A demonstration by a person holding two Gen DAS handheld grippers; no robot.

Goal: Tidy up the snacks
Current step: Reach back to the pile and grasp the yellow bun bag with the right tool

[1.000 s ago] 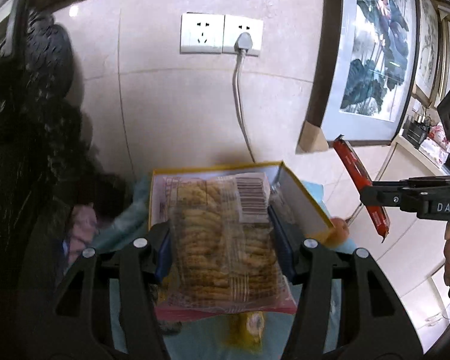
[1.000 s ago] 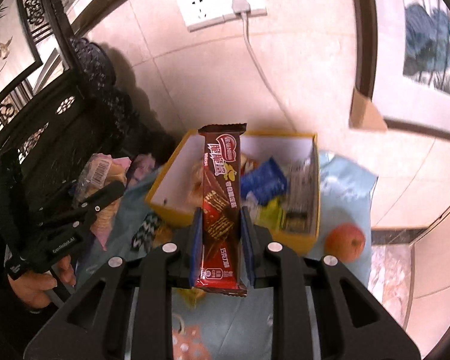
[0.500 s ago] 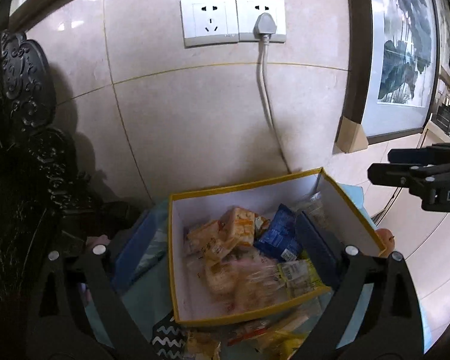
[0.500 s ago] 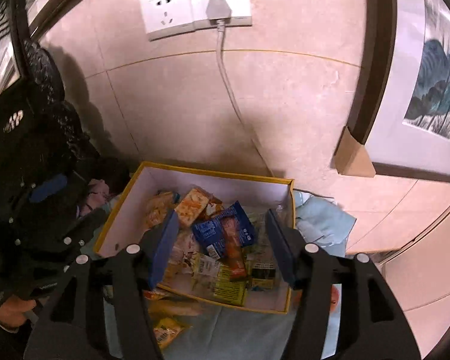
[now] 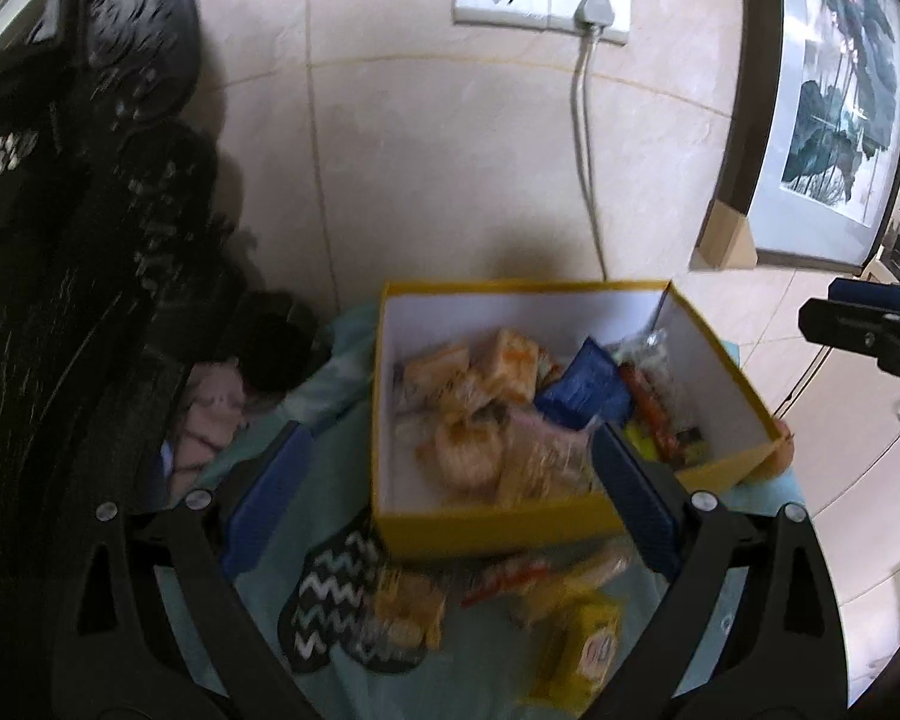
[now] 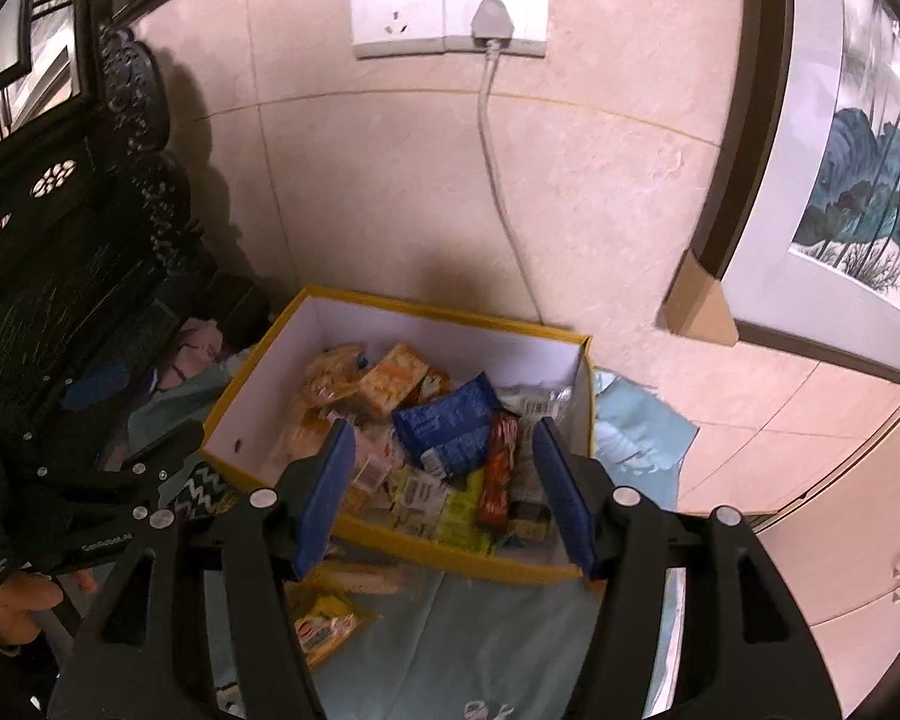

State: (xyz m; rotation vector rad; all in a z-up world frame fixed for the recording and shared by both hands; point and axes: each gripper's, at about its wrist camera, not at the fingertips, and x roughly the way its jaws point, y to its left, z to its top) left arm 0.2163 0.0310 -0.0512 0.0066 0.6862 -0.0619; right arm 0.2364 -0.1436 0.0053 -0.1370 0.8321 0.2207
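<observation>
A yellow box point(image 5: 498, 525) with white inner walls stands on a teal cloth and holds several snack packets. Among them lie a clear cookie pack point(image 5: 540, 462), a blue packet point(image 6: 444, 420) and a red chocolate bar point(image 6: 498, 468). My left gripper point(image 5: 450, 444) hangs open over the box's front left, nothing between its blue pads. My right gripper point(image 6: 444, 429) is open above the box's front edge, also empty. More loose snacks lie in front of the box, such as a yellow packet point(image 5: 582, 642) and an orange one point(image 6: 324, 624).
A black-and-white zigzag item point(image 5: 324, 600) lies left of the loose snacks. An orange fruit point(image 5: 780, 456) sits behind the box's right corner. A dark carved chair point(image 5: 90, 240) stands at left. A plugged cord point(image 5: 588, 180) runs down the tiled wall, and a framed painting point(image 5: 834, 120) leans at right.
The left gripper let go of the cookie pack and the right let go of the red bar; both now lie in the box. Both grippers opened and dropped lower.
</observation>
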